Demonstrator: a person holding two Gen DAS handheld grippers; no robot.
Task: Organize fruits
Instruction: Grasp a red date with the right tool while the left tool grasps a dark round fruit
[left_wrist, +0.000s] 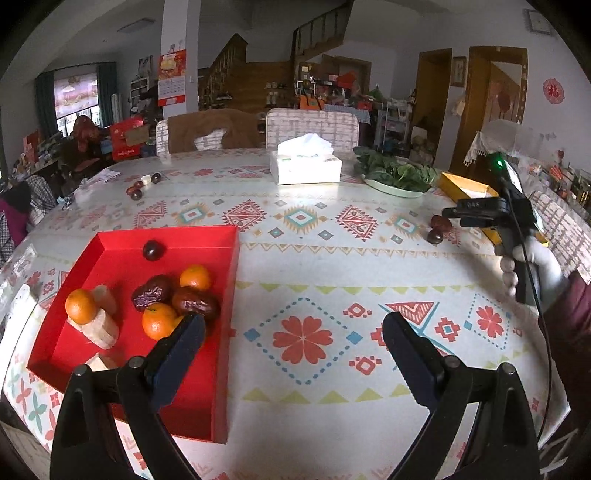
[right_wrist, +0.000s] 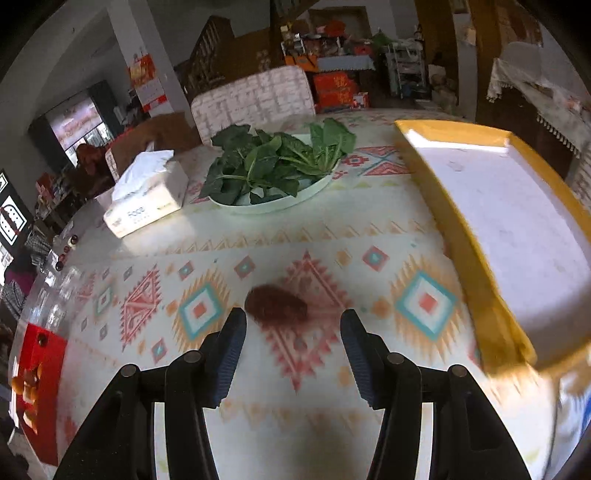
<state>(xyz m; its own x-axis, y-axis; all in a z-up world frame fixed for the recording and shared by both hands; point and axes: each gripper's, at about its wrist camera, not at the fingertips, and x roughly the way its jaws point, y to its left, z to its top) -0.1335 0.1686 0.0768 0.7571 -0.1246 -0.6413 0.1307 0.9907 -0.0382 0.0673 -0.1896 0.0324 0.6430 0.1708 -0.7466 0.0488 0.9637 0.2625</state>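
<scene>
A red tray (left_wrist: 110, 373) at the table's left holds tangerines (left_wrist: 159, 320), red dates (left_wrist: 194, 302), a dark plum (left_wrist: 153, 250) and pale cut pieces (left_wrist: 100, 328). My left gripper (left_wrist: 293, 325) is open and empty above the table, its left finger over the tray's edge. My right gripper (right_wrist: 293, 321) is open, just above and behind a blurred red date (right_wrist: 276, 303) on the cloth. In the left wrist view the right gripper (left_wrist: 476, 216) hovers beside a date (left_wrist: 440, 222) and a plum (left_wrist: 436, 236). A yellow tray (right_wrist: 461, 236) lies right of it.
A tissue box (left_wrist: 306, 166) and a plate of green leaves (right_wrist: 277, 162) stand at the table's far side. More dates and plums (left_wrist: 137, 188) lie far left. Two chairs (left_wrist: 312, 127) stand behind the table.
</scene>
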